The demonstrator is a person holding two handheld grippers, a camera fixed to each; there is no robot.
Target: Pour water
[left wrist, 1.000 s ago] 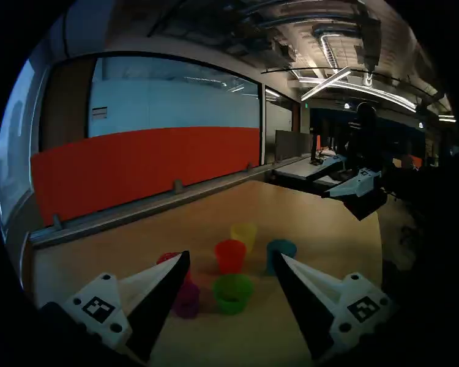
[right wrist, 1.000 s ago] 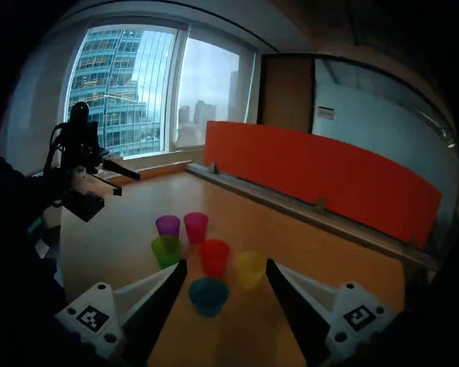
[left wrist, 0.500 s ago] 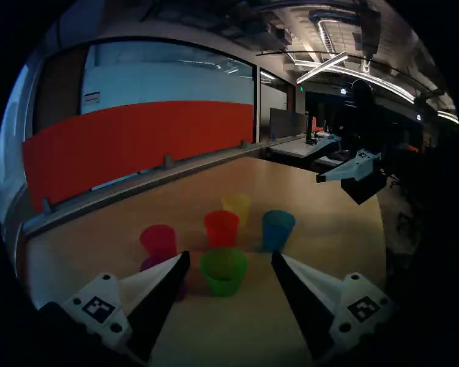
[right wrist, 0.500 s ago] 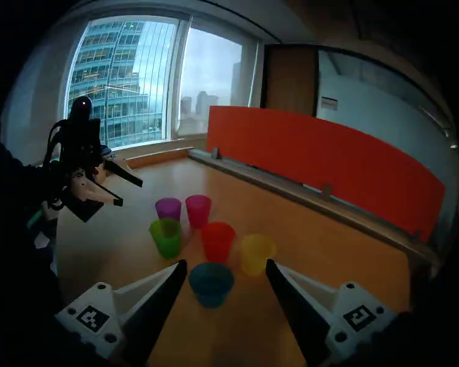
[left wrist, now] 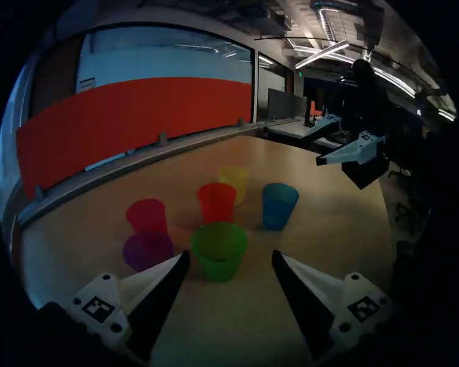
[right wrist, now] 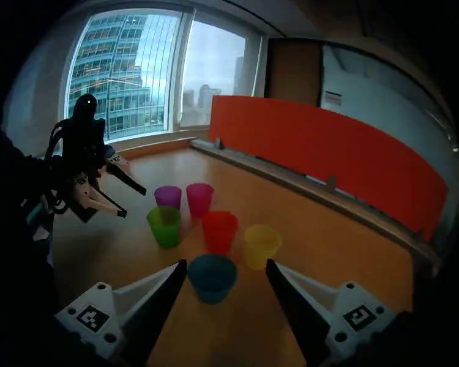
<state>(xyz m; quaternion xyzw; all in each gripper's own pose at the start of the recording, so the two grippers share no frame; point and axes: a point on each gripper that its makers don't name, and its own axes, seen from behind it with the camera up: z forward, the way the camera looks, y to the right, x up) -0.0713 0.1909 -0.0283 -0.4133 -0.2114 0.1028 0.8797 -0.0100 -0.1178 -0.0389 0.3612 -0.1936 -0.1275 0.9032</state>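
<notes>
wood-toned table [left wrist: 339, 244] carried six plastic cups in a loose cluster, all upright. in the left gripper view the left gripper [left wrist: 229, 255] had its two white-and-black fingers spread wide apart, clamping nothing. the green cup [left wrist: 220, 241] stood on the table just ahead of the gap between the tips. the purple cup [left wrist: 147, 251] sat to its left, near the left fingertip, with the pink cup [left wrist: 147, 215] right behind it; whether those two touched could not be told. the red cup [left wrist: 216, 202] stood behind the green one, the yellow cup [left wrist: 234, 180] just behind the red, and the blue cup [left wrist: 279, 205] to the red cup's right, a little apart.

in the right gripper view the right gripper [right wrist: 225, 263] was likewise open with nothing between its fingers, and the blue cup sat on the table just beyond the tips, centred in the gap. the left gripper showed there at the far left, held above the table beside the green and purple cups, its fingers parted. the right gripper also appeared in the left gripper view, raised over the table's far right edge.

an orange partition [left wrist: 138, 116] ran along the table's far side, and a window [right wrist: 125, 79] looked onto towers. whether any cup held water could not be told.
</notes>
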